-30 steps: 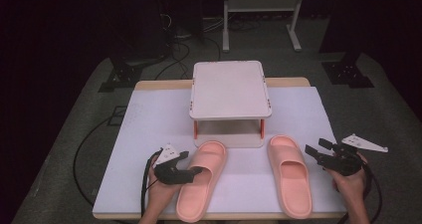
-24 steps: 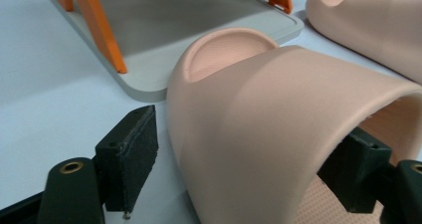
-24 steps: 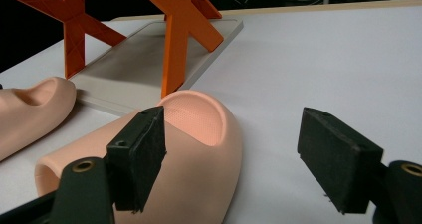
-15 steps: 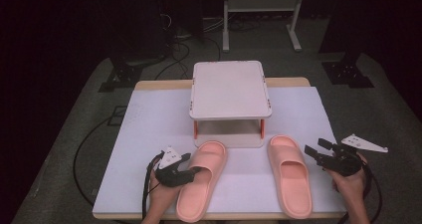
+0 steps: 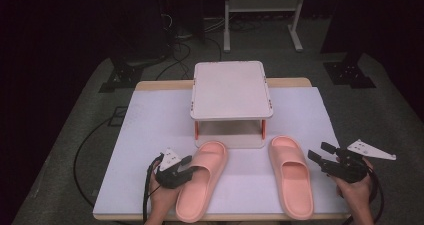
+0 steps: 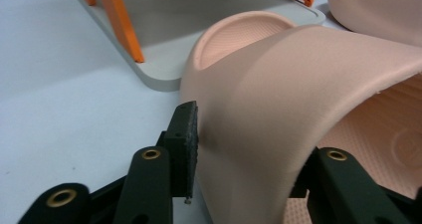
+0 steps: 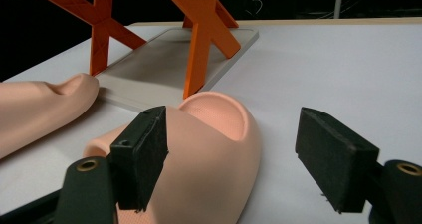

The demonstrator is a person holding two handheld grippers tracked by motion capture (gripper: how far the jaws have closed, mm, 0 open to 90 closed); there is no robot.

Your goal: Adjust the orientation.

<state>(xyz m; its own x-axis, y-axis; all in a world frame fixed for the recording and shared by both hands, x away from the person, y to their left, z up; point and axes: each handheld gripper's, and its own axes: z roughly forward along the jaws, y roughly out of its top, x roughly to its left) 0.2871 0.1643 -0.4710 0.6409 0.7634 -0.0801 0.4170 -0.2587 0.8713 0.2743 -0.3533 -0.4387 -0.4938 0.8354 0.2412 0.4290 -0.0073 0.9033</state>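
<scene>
Two pink slippers lie side by side on the white table (image 5: 150, 135). My left gripper (image 5: 187, 168) is at the left slipper (image 5: 200, 182), over its strap's left side. In the left gripper view the jaws have just been closing. One pad (image 6: 183, 139) presses the outside of the strap (image 6: 298, 94), and the other jaw reaches under it. My right gripper (image 5: 317, 151) is just right of the right slipper (image 5: 291, 177), apart from it. Its jaws stand wide open (image 7: 234, 154), with the slipper's strap (image 7: 209, 149) ahead of them.
A small grey two-level rack (image 5: 231, 90) with orange legs (image 7: 199, 40) stands just behind the slippers' toes, its base plate (image 6: 199, 30) close to the left slipper. The table's front edge runs right under my hands. Cables lie on the floor at the left.
The left gripper's jaws have narrowed onto the left slipper's strap. Both hands and both slippers stay where they were.
</scene>
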